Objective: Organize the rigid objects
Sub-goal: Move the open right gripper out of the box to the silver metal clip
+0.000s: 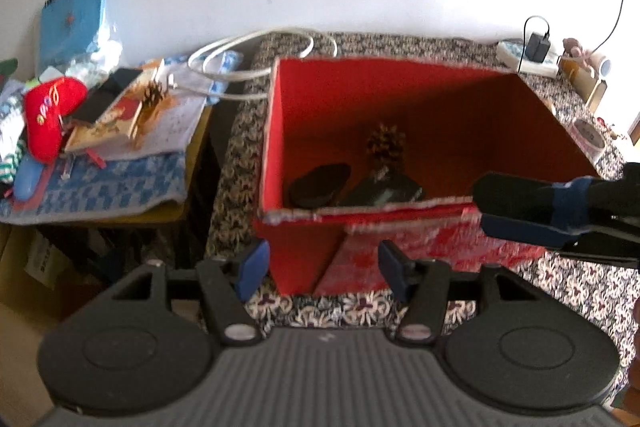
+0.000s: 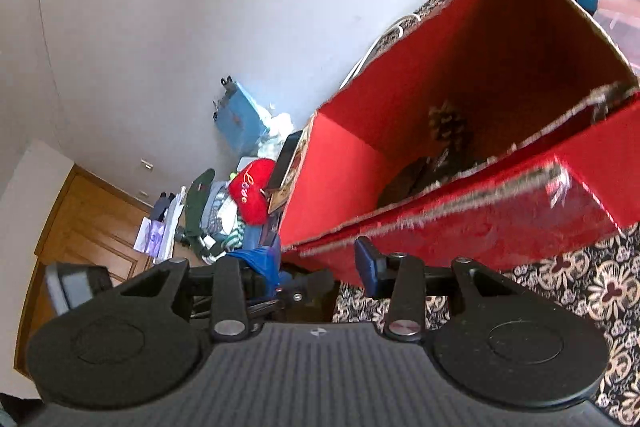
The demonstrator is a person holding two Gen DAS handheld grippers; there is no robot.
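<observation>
The open red cardboard box fills mid-frame, a brown pine cone inside. The left gripper gapes, grasping nothing; the right gripper likewise.

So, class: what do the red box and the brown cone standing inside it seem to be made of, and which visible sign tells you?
Red box: probably cardboard, matte red; its cut rim looks frayed and pale. Pine cone: natural woody material, brown with open overlapping scales, though blurred.
</observation>
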